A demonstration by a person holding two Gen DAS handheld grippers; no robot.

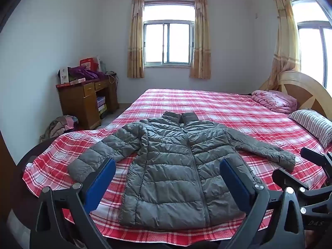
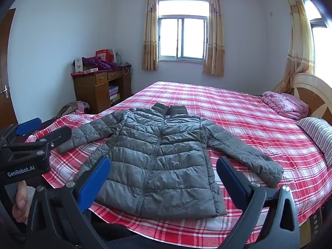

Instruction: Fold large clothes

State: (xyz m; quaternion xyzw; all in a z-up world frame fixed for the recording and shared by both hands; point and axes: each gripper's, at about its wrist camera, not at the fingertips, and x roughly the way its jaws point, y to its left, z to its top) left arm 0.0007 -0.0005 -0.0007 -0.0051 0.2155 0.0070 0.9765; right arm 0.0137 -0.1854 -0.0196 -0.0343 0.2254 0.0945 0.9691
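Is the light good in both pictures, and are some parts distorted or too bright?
Left wrist view: the window is blown out white, walls curve from fisheye distortion, and the grey jacket is sharp and evenly lit. Right wrist view: same overexposed window, dark corners, jacket clear.

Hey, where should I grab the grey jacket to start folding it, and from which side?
Probably take the jacket by its two sleeve cuffs: left cuff with the left gripper, right cuff with the right gripper. It lies flat, zipped, sleeves spread outward, so come in from the outer sides, low over the bedsheet. Both jaws stand open.
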